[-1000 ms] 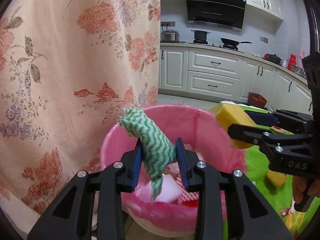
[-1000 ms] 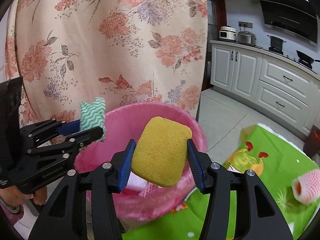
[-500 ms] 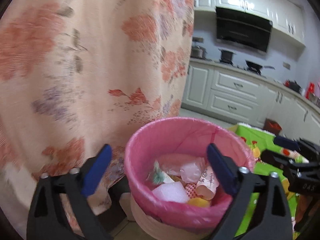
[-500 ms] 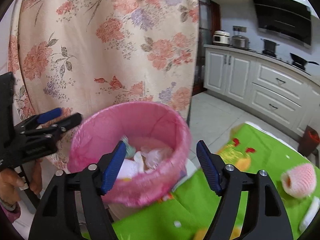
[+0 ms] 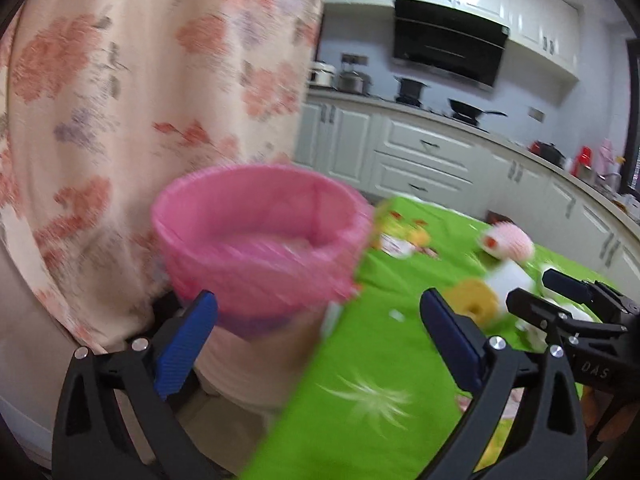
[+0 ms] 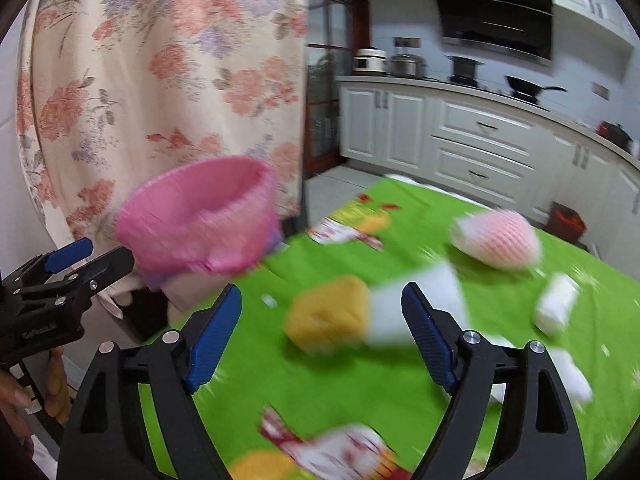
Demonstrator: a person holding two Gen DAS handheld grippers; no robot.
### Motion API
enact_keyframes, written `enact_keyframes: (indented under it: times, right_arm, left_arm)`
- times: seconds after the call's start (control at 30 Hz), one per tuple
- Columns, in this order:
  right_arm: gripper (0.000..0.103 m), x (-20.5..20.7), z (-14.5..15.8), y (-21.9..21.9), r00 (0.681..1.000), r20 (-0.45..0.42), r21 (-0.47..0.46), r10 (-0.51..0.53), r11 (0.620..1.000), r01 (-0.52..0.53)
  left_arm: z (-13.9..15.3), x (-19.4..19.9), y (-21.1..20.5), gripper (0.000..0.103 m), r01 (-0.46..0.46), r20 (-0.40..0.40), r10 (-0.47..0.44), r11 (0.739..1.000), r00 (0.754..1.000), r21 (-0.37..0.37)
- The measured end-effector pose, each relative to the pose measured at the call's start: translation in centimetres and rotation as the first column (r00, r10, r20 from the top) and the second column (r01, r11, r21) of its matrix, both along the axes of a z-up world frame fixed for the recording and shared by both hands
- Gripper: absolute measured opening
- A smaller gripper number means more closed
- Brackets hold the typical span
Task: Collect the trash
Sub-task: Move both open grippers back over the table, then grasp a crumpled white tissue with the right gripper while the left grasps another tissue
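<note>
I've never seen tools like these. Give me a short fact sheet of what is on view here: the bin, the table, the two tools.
Bin: pink-lined trash bin, beside the table, in front of a floral curtain
Table cover: green tablecloth
Still on table: yellow sponge, pink foam fruit net, white scraps, all blurred
Left gripper: fingers spread wide, nothing between them
Right gripper: jaws opening, nothing gripped; sponge lies ahead on the cloth
Background: white kitchen cabinets

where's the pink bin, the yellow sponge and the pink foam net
pink bin [image 5: 256,276], left wrist view, front wall
yellow sponge [image 6: 328,312], right wrist view, top face
pink foam net [image 6: 500,240], right wrist view, ribbed middle
</note>
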State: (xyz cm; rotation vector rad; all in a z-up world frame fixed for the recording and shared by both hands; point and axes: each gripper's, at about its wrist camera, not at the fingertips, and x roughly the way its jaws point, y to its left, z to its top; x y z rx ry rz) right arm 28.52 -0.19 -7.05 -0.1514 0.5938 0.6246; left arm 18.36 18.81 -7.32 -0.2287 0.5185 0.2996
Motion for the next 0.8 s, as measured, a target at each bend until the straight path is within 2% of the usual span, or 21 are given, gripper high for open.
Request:
enact_keyframes:
  times: [0.23, 0.5, 0.63, 0.8]
  right_arm:
    - [0.078, -0.3, -1.8, -8.7, 0.985, -0.022, -0.008, -0.172, 0.985, 0.172]
    - [0.078, 2.3, -3.1, -16.4, 0.94, -0.047, -0.02, -0.338, 0.941, 0.337]
    - [0.078, 4.1, -3.8, -17.5, 0.933, -0.069, -0.036, -0.352, 0.936, 0.35]
    - [0.078, 6.0, -4.7, -17.2, 0.932, -0.103, -0.073, -0.347, 0.937, 0.341]
  left_arm:
    - [-1.1, 1.2, -7.5, 0.098, 0.128, -0.024, -0.127, 0.991, 0.992, 0.04]
    - [-2.3, 3.3, -13.1, 0.098, 0.259, -0.072, -0.257, 0.966, 0.964, 0.014]
    - [-3.0, 4.4, -15.2, 0.098, 0.316, -0.118, -0.312, 0.949, 0.943, 0.017]
    - [-3.6, 6.9, -17.0, 0.098, 0.326, -0.155, -0.313, 0.943, 0.937, 0.069]
